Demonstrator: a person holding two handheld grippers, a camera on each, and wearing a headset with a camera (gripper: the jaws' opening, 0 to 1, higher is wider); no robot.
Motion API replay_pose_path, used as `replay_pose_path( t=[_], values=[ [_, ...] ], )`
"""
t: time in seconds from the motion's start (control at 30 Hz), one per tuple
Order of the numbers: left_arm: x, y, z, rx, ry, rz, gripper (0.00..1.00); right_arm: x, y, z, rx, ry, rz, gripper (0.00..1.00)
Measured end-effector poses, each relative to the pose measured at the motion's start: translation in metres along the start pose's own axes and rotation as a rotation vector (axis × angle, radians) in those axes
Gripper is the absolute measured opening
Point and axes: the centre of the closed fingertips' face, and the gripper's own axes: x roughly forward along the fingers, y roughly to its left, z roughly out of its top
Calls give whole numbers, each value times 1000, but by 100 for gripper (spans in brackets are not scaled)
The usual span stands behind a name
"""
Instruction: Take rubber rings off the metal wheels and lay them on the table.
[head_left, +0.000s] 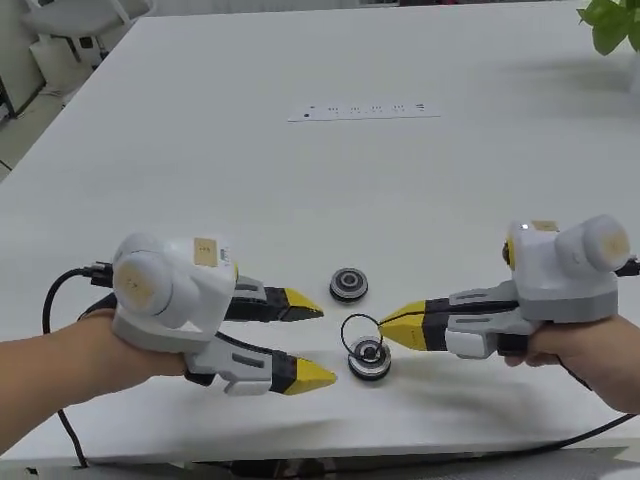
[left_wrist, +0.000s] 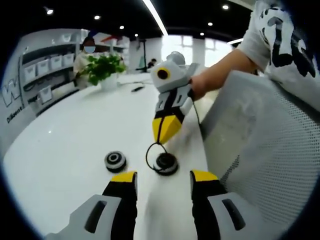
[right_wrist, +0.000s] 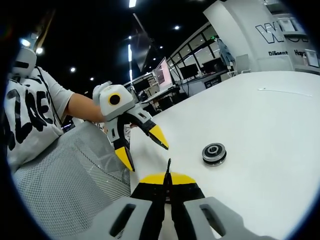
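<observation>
Two small metal wheels lie on the white table (head_left: 200, 180). The far wheel (head_left: 349, 284) (left_wrist: 115, 161) (right_wrist: 214, 153) has its black rubber ring on. A thin black ring (head_left: 347, 328) (left_wrist: 148, 154) rises as a loop from the near wheel (head_left: 368, 360) (left_wrist: 165, 163); its lower end still touches that wheel. My right gripper (head_left: 385, 323) (left_wrist: 166, 129) (right_wrist: 168, 178) is shut on the ring's upper part, and a strand pokes out between its tips. My left gripper (head_left: 320, 343) (left_wrist: 163, 176) (right_wrist: 147, 155) is open just left of the near wheel, holding nothing.
A white strip with small marks (head_left: 363, 111) lies mid-table farther back. A green plant (head_left: 612, 22) (left_wrist: 102, 67) stands at the far right corner. The table's near edge runs just below the grippers. A grey mesh chair (left_wrist: 265, 150) sits beside the table.
</observation>
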Motion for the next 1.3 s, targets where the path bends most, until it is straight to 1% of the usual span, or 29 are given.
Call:
replay_pose_path(
  t=[0.3, 0.5, 0.63, 0.77, 1.0, 1.17, 1.3],
  values=[
    [-15, 9, -6, -33, -7, 45, 47, 10, 1, 9, -29, 16, 27, 0],
    [-25, 16, -12, -54, -8, 78, 52, 16, -1, 11, -34, 32, 44, 0],
    [-32, 21, -15, -83, -15, 100, 54, 21, 0, 15, -57, 40, 58, 0],
    [-36, 23, -17, -86, -12, 113, 57, 26, 1, 18, -65, 45, 72, 0],
    [-40, 26, -17, -106, -23, 134, 62, 37, 4, 15, -86, 70, 94, 0],
    [-43, 26, -17, -109, -22, 140, 63, 43, -3, 10, -85, 86, 80, 0],
    [-44, 27, -18, -113, -22, 144, 64, 48, -4, 4, -89, 109, 80, 0]
  ],
)
